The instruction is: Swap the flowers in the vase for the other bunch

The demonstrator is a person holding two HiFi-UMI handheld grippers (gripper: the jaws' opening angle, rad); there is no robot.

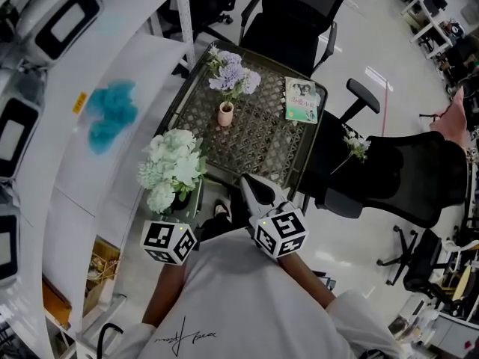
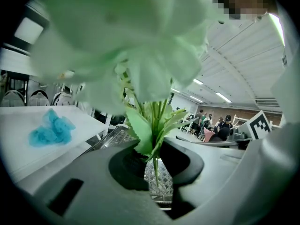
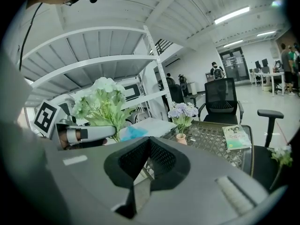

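Even, bright indoor light comes from ceiling strip lamps (image 3: pixel 232 14), upper right of the right gripper view. All three views bend strongly toward their edges, and both gripper views darken to black at the corners. In the left gripper view the pale green bunch (image 2: pixel 140 46) fills the upper frame, blurred and washed out. In the head view the floor (image 1: pixel 389 51) shows glare at upper right.

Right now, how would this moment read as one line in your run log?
left gripper: shut on pale green bunch stems | right gripper: shut, empty | purple flowers: in pink vase on mesh table
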